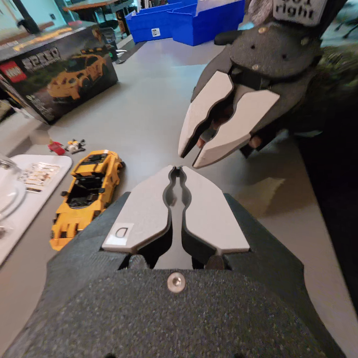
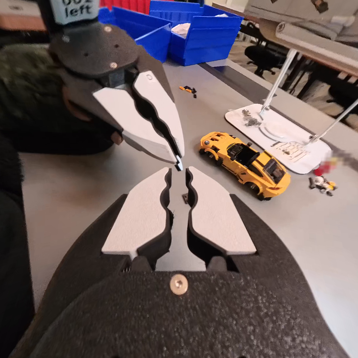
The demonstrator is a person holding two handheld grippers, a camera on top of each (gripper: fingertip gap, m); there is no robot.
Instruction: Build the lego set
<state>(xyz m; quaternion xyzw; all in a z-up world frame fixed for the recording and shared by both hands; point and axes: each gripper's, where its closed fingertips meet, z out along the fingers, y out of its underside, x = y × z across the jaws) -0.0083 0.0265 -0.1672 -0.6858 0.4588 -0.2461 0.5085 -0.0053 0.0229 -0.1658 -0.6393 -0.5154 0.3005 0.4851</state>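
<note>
The left claw (image 1: 177, 169) was clenched on a small black Lego piece (image 2: 179, 164), pinched at the very tips of its grey fingers, and in the right wrist view the piece stuck out below those tips with a pale face catching the light. The right claw (image 2: 178, 170) faced it tip to tip, its fingers parted by a narrow gap and empty, so that the piece hung just in front of that gap without touching either finger as far as the blur allowed one to judge. Both claws hovered above the grey desk (image 1: 155, 96). Beneath the right claw, seen between its fingers, a small dark Lego part (image 2: 185, 198) lay on the desk. The yellow Lego car (image 1: 87, 195), roofless with a black interior and black stripes, sat on the desk to the left of the left claw and well apart from both claws. Beside it lay a white board (image 2: 302, 135) carrying a sticker sheet (image 1: 39, 175), small grey parts and the clear legs of a stand. Near the car's far end rested a minifigure (image 1: 74, 146) and a red piece (image 1: 56, 148). A few loose black and orange bricks (image 2: 188, 89) lay farther off toward the blue bins (image 2: 193, 36), and the set's box (image 1: 58, 77), printed with the same yellow car, stood at the left.
</note>
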